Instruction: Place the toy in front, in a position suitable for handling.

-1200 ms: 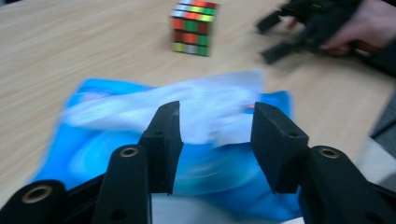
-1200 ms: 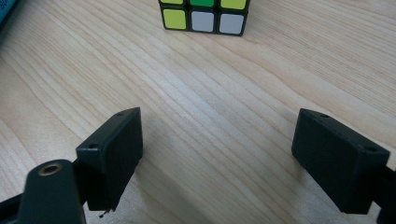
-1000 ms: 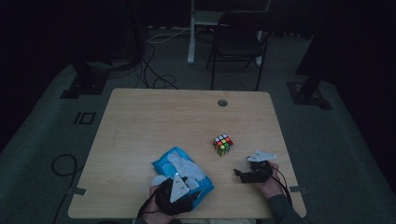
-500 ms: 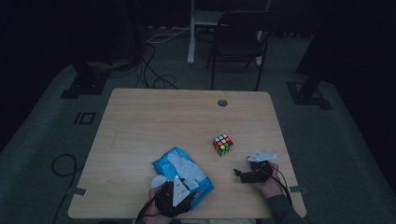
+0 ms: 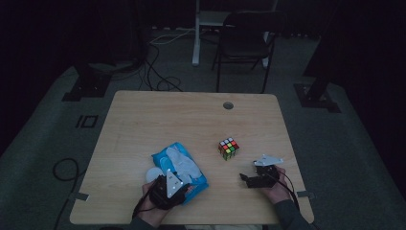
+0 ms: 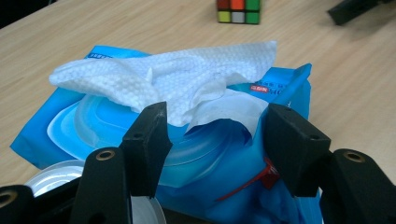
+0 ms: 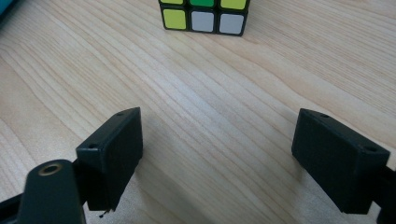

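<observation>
Blue wet-wipe pack (image 5: pixel 181 168) lies near the surface's (image 5: pixel 158 120) front edge, a white wipe (image 6: pixel 187 84) pulled up from it; the left gripper (image 6: pixel 215 140) has just narrowed slightly, jaws apart at the pack's near end, gripping nothing. Right gripper (image 7: pixel 219 154) – jaws wide, empty – hovers over bare wood short of the Rubik's cube (image 5: pixel 229 148), with the far half open.

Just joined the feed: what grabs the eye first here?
The blue plastic wet-wipe pack near the wooden table's front edge, a white textured wipe pulled from its opening, right before the open left gripper. Farther right sits a multicoloured puzzle cube, ahead of the open right gripper.
</observation>
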`<state>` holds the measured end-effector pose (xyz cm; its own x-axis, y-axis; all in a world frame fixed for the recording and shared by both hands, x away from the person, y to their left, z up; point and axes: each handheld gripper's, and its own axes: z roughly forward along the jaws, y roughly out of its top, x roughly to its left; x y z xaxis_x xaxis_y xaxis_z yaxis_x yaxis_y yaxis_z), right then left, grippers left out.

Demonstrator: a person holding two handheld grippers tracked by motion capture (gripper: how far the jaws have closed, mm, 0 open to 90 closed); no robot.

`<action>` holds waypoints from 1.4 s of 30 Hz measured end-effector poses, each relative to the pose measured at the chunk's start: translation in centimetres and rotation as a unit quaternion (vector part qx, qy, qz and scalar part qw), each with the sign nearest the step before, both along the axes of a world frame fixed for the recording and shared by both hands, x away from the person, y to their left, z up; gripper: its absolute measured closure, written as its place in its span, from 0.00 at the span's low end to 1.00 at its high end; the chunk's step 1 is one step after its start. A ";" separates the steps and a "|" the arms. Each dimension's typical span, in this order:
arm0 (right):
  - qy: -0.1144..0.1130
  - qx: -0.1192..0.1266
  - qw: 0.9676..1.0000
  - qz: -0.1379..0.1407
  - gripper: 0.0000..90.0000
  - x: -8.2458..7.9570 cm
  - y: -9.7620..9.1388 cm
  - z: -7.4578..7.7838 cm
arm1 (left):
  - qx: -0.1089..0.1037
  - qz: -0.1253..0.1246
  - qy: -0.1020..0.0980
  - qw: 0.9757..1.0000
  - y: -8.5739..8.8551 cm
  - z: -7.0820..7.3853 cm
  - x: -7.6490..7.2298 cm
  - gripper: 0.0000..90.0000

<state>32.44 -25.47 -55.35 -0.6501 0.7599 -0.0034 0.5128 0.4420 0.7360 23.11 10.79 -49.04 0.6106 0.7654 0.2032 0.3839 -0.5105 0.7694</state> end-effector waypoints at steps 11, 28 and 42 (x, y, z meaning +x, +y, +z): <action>0.001 0.000 1.000 -0.002 0.18 0.0 0.0 0.0 | 0.018 0.037 -0.014 0.999 3.1 0.1 2.5 0.46; 0.001 -0.002 1.000 -0.015 0.15 0.2 0.1 0.0 | -0.007 0.130 0.000 0.992 8.8 -0.6 4.6 0.46; 0.001 0.000 1.000 -0.018 0.19 0.0 0.1 0.0 | -0.030 0.174 0.010 0.984 11.4 -1.4 4.5 0.48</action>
